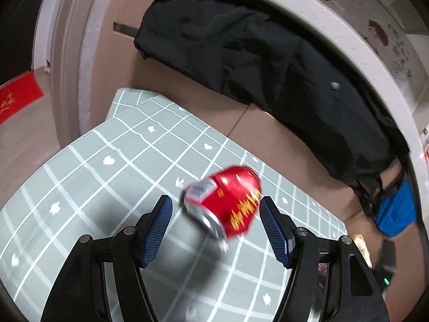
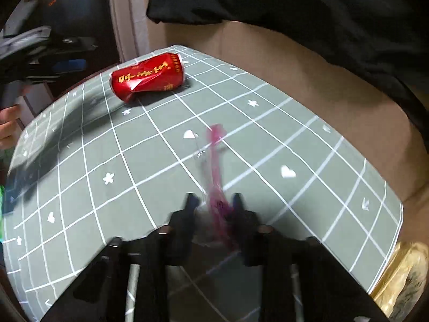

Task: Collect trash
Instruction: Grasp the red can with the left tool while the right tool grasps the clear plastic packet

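A dented red drink can point(image 1: 228, 201) lies on its side on the green checked tablecloth point(image 1: 93, 187). My left gripper point(image 1: 214, 201) is open and hovers right at the can, one blue pad on each side of it and neither touching. In the right wrist view the can point(image 2: 147, 76) lies near the table's far left corner. A pink and clear plastic wrapper point(image 2: 215, 161) stretches from mid-table back between my right gripper's fingers. My right gripper point(image 2: 214, 200) has its jaws drawn narrow around the wrapper, the pads against its sides; the picture is blurred there.
A black jacket point(image 1: 254, 61) is draped over a cardboard box point(image 1: 171, 80) behind the table. A blue object point(image 1: 396, 212) hangs at the right. A gold crinkled bag point(image 2: 402, 276) sits past the table's right edge. A person's hand point(image 2: 8, 126) shows at the left.
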A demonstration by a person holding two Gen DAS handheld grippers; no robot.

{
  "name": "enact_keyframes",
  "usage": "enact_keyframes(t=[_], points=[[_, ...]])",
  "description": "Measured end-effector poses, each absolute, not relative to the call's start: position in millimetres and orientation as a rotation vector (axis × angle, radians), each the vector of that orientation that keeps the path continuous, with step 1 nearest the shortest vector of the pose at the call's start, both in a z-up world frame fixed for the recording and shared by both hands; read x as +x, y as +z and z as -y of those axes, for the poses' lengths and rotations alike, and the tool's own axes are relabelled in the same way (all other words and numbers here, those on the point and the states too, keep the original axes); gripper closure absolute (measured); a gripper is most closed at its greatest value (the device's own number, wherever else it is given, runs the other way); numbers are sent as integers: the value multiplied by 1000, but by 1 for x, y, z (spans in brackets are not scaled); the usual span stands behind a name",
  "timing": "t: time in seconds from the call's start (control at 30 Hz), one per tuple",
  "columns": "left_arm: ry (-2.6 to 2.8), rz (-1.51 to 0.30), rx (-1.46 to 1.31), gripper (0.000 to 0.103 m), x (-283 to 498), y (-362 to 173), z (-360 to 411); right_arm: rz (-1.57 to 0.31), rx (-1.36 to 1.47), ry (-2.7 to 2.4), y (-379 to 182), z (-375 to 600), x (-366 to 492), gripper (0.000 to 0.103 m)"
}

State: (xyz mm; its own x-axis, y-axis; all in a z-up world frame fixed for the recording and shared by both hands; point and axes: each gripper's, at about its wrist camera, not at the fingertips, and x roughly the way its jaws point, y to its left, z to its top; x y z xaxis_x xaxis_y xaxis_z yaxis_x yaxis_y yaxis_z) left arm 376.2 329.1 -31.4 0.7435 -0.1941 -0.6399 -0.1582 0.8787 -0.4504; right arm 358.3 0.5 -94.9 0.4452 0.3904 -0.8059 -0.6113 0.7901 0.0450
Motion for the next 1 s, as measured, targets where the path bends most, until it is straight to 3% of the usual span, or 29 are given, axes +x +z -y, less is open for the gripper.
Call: enact_keyframes(t=[0.07, 0.37, 0.77, 1.0], points=[[-19, -771, -520, 35, 398, -40, -334, -920, -225, 628, -92, 11, 355, 89], [-199, -905, -738, 36, 451, -81, -346, -919, -127, 622, -79, 55, 329, 89], [-287, -853, -260, 36, 417, -34, -215, -907, -80, 615, -75, 70, 322, 89], [-148, -890, -306, 40, 442, -52, -209, -880, -89, 627, -72, 71, 309, 89]])
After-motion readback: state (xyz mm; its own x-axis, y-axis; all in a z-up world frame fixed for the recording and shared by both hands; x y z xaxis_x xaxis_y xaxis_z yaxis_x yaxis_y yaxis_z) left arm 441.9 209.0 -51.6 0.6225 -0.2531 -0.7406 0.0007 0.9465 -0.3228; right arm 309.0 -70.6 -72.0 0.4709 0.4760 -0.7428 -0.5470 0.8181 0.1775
